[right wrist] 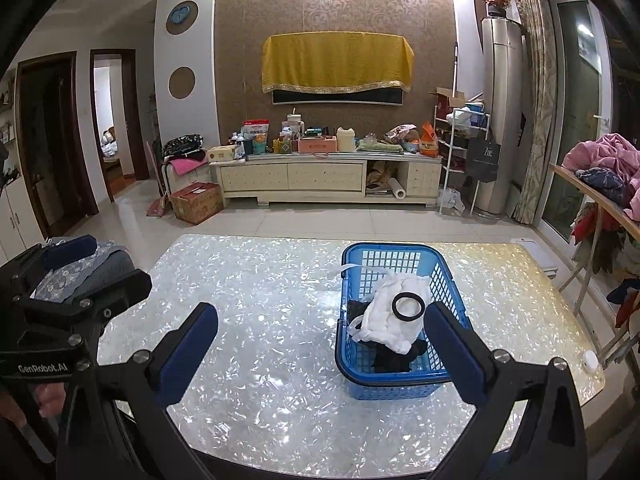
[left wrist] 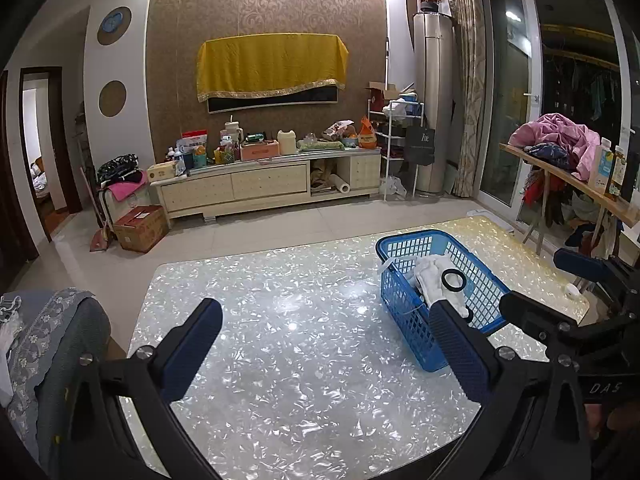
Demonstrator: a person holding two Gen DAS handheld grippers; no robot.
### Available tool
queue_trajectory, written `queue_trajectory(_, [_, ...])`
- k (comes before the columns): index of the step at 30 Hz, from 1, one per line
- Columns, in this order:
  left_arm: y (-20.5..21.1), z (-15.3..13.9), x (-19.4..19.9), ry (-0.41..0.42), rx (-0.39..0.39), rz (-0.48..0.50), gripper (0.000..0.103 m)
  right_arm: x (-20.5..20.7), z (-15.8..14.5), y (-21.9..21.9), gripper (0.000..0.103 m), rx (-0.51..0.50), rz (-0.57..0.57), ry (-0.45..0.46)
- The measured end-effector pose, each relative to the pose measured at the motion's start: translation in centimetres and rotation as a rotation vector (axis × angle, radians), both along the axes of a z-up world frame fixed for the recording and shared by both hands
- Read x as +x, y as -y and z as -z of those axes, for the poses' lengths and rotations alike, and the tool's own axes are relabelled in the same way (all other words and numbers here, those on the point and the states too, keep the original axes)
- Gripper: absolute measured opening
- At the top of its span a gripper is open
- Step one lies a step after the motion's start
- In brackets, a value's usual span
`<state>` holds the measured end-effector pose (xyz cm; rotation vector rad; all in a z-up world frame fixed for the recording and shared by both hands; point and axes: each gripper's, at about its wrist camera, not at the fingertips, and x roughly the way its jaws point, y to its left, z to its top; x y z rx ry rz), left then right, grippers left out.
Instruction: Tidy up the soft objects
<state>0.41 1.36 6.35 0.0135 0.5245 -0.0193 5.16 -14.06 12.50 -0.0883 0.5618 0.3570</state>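
Observation:
A blue plastic basket (left wrist: pixel 404 249) (right wrist: pixel 384 251) stands on the shiny pearl-patterned table (left wrist: pixel 280 320) (right wrist: pixel 260 280), right of centre. In it lie a white cloth (left wrist: pixel 430 274) (right wrist: pixel 394 316), a black ring (left wrist: pixel 453 280) (right wrist: pixel 408 305) on top of the cloth, and a dark cloth (right wrist: pixel 394 358) underneath. My left gripper (left wrist: pixel 328 344) is open and empty above the table, left of the basket. My right gripper (right wrist: pixel 324 348) is open and empty, its right finger in front of the basket. Each gripper shows at the edge of the other's view.
A chair with a grey lace cover (left wrist: pixel 48 332) (right wrist: pixel 88 268) stands at the table's left. A small white round object (right wrist: pixel 591 360) lies at the table's right edge. A board with piled clothes (left wrist: pixel 560 140) stands at the right. A cluttered TV cabinet (left wrist: pixel 264 184) stands at the back.

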Motion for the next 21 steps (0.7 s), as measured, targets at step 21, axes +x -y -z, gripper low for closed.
queue_trajectory(21, [0.09,-0.26,-0.71,0.003,0.012,0.003,0.103,-0.48,-0.12,0.62,0.103,0.002,-0.009,-0.005])
